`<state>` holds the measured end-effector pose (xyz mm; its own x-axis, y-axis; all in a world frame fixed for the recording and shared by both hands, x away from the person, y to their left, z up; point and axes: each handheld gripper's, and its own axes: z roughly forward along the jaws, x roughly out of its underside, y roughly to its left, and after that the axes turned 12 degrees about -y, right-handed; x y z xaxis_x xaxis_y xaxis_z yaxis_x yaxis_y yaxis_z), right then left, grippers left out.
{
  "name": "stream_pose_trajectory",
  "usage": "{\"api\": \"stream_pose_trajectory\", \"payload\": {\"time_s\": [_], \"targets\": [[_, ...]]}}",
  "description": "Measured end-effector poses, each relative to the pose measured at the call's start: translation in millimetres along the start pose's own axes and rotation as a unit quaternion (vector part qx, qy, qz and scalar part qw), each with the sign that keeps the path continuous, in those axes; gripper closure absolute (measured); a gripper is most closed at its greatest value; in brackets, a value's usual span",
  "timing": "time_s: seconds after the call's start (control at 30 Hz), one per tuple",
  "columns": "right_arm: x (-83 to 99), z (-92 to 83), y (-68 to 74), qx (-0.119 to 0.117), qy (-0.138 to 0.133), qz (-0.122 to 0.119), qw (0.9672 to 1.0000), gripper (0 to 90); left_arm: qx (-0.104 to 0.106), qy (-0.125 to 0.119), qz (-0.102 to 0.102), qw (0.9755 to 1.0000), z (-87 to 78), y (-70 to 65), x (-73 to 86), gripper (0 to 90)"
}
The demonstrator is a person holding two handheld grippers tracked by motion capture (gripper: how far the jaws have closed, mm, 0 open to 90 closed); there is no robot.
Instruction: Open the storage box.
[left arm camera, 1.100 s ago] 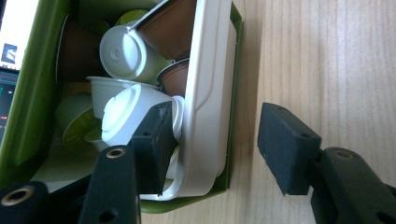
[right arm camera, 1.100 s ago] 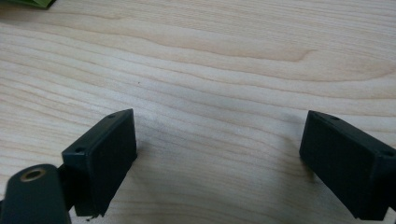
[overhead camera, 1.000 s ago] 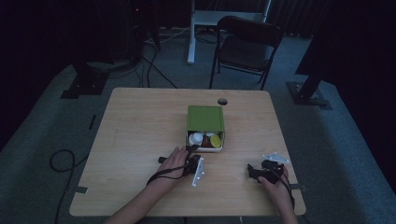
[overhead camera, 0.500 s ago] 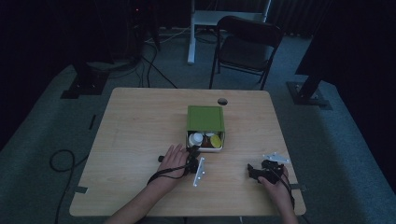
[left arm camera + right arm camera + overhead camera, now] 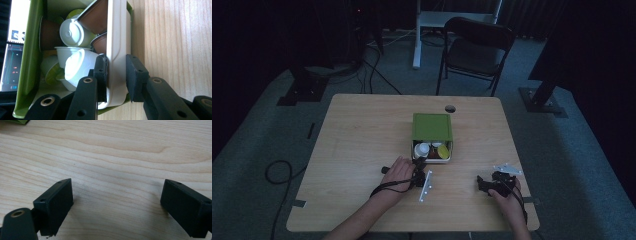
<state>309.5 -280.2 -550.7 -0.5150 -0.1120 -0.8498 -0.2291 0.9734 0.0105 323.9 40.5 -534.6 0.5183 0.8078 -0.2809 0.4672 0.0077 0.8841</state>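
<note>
A green box (image 5: pixel 432 127) sits mid-table with its drawer (image 5: pixel 432 150) pulled out toward me, full of coffee capsules. In the left gripper view, white and brown capsules (image 5: pixel 75 32) lie in the green tray (image 5: pixel 32 50) behind the drawer's white front wall (image 5: pixel 116 37). My left gripper (image 5: pixel 418 170) (image 5: pixel 116 75) has just been closing, and its pads now press on both sides of that white front wall. Off to the right, my right gripper (image 5: pixel 484 184) (image 5: pixel 117 205) rests low over bare wood, its jaws wide apart with nothing between them.
A round cable hole (image 5: pixel 450 108) is in the table (image 5: pixel 362 130) behind the box. A folding chair (image 5: pixel 474 45) stands beyond the far edge. Cables lie on the floor at the left (image 5: pixel 277 172).
</note>
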Motion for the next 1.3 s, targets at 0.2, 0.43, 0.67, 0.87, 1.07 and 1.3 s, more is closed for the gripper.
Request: {"api": "stream_pose_trajectory", "payload": {"time_s": [0.2, 0.43, 0.67, 0.87, 1.07, 1.3], "targets": [[0.0, 0.0, 0.0, 0.0, 0.0, 0.0, 1.0, 10.4, 0.0, -0.004, 0.001, 1.0, -3.3, -2.7, -2.2, 72.6], [0.0, 0.0, 0.0, 0.0, 0.0, 0.0, 1.0, 10.4, 0.004, -0.003, 0.006, 1.0, -8.1, -4.8, -5.8, 72.8], [0.0, 0.0, 0.0, 0.0, 0.0, 0.0, 1.0, 10.4, 0.005, -0.004, 0.006, 1.0, -13.1, -8.5, -9.5, 72.8], [0.0, 0.0, 0.0, 0.0, 0.0, 0.0, 1.0, 10.4, 0.01, -0.001, 0.009, 0.9999, -18.0, -10.5, -14.7, 72.8], [0.0, 0.0, 0.0, 0.0, 0.0, 0.0, 1.0, 10.4, 0.01, -0.001, 0.009, 0.9999, -24.2, -15.7, -19.9, 72.8], [0.0, 0.0, 0.0, 0.0, 0.0, 0.0, 1.0, 10.4, 0.011, -0.007, 0.008, 0.9999, -30.8, -21.4, -26.3, 72.7]]}}
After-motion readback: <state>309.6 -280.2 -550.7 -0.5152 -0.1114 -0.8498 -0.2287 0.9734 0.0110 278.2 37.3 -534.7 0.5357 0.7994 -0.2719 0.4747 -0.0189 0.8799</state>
